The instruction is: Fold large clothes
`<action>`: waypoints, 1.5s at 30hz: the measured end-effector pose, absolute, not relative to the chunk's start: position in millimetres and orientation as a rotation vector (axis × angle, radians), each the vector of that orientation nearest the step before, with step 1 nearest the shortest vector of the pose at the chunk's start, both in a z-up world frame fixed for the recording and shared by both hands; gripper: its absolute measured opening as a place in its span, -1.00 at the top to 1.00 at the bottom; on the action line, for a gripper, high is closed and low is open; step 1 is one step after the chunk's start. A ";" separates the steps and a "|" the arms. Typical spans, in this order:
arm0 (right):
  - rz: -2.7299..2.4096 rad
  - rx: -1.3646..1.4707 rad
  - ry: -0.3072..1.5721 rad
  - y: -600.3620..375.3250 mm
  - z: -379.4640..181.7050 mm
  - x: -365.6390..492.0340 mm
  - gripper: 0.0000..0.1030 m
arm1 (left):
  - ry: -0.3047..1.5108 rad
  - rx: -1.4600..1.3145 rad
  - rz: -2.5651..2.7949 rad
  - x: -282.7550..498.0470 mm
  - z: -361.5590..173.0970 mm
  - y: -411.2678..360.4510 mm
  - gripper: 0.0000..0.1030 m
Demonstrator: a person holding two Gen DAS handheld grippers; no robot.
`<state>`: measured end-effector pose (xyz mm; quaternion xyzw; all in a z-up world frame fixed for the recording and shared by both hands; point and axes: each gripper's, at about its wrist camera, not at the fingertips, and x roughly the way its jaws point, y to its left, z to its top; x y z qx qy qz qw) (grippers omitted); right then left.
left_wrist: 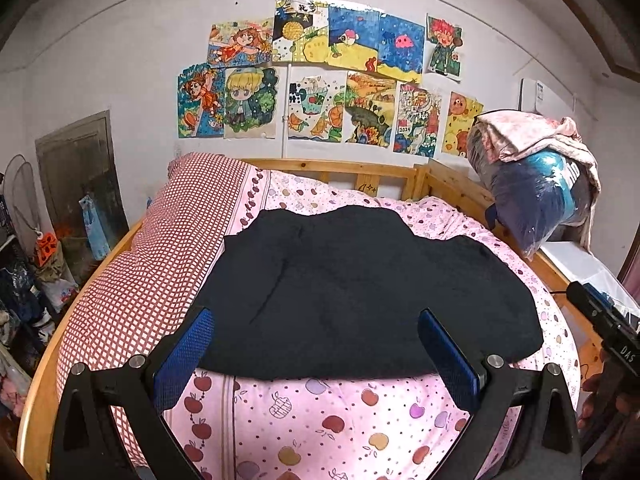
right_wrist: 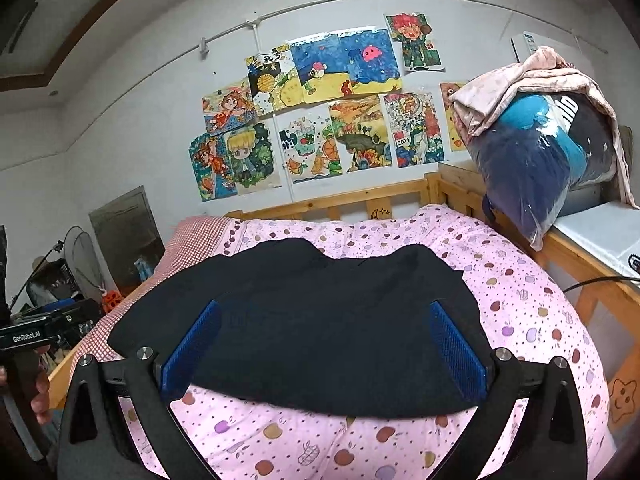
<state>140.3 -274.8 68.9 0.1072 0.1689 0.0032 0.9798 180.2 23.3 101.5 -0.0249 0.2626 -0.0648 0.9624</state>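
While the black garment (left_wrist: 360, 292) is lying spread on the pink apple-print quilt (left_wrist: 320, 420) of the bed, both the left tongs (left_wrist: 316, 344) and the right tongs (right_wrist: 326, 340) are hanging spread wide and empty above its near hem. The fold is seemingly just starting; next, each needs lowering onto a near corner and pinching cloth.

Black garment (left_wrist: 360, 296) showed no readable seams or sleeves, too dark. Its near hem sat partly behind the left gripper (left_wrist: 316, 344) pads at 6 o'clock. Right gripper (left_wrist: 604, 320) cut off by frame edge at 3 o'clock; jaws out of sight there. Clutter (left_wrist: 24, 280) at 9 o'clock too small to identify.
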 end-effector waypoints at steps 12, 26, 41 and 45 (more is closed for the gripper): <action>-0.007 0.179 0.346 -258.1 65.8 117.1 -0.97 | 0.525 0.010 -0.132 149.5 97.2 10.8 -1.00; -0.002 0.115 0.349 -229.0 67.1 77.1 -0.97 | 0.537 0.056 -0.140 109.0 92.8 7.0 -1.00; 0.033 0.102 0.364 -211.1 59.7 44.1 -0.97 | 0.503 0.046 -0.125 70.1 84.5 20.1 -1.00; 0.033 0.105 0.356 -210.9 59.1 34.7 -0.97 | 0.500 0.050 -0.124 61.9 82.1 22.0 -1.00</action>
